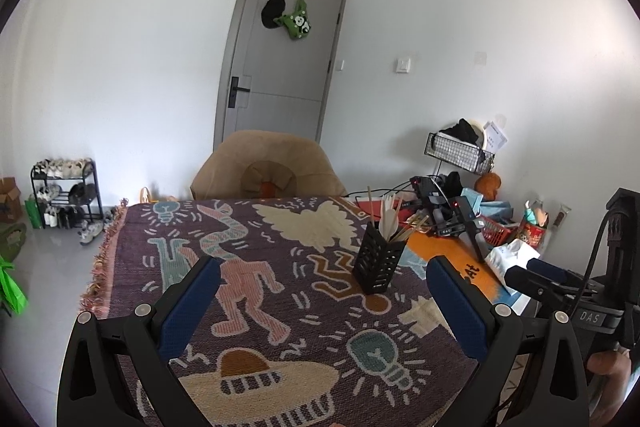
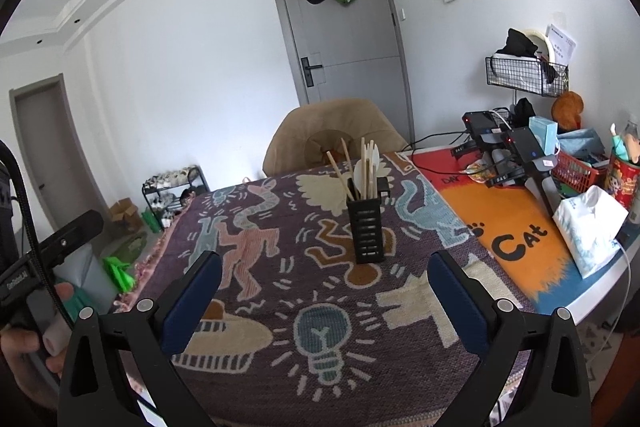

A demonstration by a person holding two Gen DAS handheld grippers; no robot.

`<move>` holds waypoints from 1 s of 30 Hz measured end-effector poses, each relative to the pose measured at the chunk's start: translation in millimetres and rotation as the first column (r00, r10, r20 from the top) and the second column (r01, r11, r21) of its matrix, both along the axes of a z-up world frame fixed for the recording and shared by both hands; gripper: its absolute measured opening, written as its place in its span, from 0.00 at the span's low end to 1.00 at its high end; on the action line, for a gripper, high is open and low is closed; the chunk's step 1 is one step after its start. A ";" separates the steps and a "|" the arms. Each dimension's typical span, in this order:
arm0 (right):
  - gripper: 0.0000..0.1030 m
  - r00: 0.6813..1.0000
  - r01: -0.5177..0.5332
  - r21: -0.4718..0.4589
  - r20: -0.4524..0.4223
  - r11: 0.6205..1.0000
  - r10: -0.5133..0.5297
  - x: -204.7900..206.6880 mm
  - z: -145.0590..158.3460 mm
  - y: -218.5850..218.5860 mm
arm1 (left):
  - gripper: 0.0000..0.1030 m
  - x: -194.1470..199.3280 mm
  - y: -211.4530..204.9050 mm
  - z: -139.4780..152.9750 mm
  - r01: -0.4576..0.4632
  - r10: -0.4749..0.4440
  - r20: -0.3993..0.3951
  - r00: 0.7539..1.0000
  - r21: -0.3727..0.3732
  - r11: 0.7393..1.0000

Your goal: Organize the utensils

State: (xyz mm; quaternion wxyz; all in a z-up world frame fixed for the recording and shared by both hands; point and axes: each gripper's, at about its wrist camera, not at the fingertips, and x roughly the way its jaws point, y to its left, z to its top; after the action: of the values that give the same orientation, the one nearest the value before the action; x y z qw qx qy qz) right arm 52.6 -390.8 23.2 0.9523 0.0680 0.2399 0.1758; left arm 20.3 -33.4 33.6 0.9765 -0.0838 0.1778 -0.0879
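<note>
Left wrist view: our left tongs point(image 1: 324, 279) are spread wide with nothing between the blue pads, held over the patterned blanket point(image 1: 248, 227) on the table. The black slotted holder point(image 1: 378, 259) stands upright on the blanket ahead of the tongs, right of centre, nearer the right pad, with the wooden utensils point(image 1: 390, 217) sticking up out of it. Only this view shows the right tongs' body at the right edge. Right wrist view: our right tongs point(image 2: 325, 277) are also wide apart and empty. The holder point(image 2: 366, 229) sits ahead, slightly right of centre between the pads, well clear of both; chopsticks and pale flat utensils point(image 2: 366, 169) stand in it. Only here do we see the orange "Cat" mat point(image 2: 516, 239) fully, a tissue pack point(image 2: 592, 227) and a second door point(image 2: 48, 147) at left.
</note>
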 end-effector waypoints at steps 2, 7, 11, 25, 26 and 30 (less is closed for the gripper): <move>1.00 1.000 -0.001 0.003 -0.003 1.000 0.001 1.5 -2.2 -0.5 | 0.99 0.3 1.7 -1.5 0.001 -0.001 -0.005 1.000 -0.001 1.000; 1.00 1.000 -0.001 0.005 -0.005 1.000 0.001 2.2 -5.6 -2.1 | 0.99 4.8 1.7 -4.0 0.003 -0.003 -0.013 1.000 0.004 1.000; 1.00 1.000 0.002 0.006 -0.005 1.000 -0.002 1.5 -7.4 -4.7 | 0.99 4.8 0.9 -5.5 -0.002 0.002 -0.013 1.000 0.006 1.000; 1.00 1.000 -0.012 0.016 -0.004 1.000 0.012 0.8 -10.9 -3.3 | 1.00 6.4 -0.5 -7.0 -0.023 0.024 -0.018 1.000 0.023 0.999; 1.00 1.000 -0.011 0.016 -0.005 1.000 0.011 0.9 -11.1 -3.2 | 0.99 5.9 -0.3 -6.7 -0.027 0.027 -0.016 1.000 0.023 0.999; 1.00 1.000 -0.009 0.014 -0.009 1.000 0.009 2.2 -11.8 -2.6 | 1.00 4.8 -0.4 -5.6 -0.039 0.040 -0.011 0.999 0.033 0.999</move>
State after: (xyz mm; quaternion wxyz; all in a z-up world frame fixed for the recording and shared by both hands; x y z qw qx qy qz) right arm 54.8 -393.4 11.4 0.9499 0.0745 0.2432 0.1814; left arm 25.1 -33.8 28.0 0.9783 -0.0717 0.1832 -0.0652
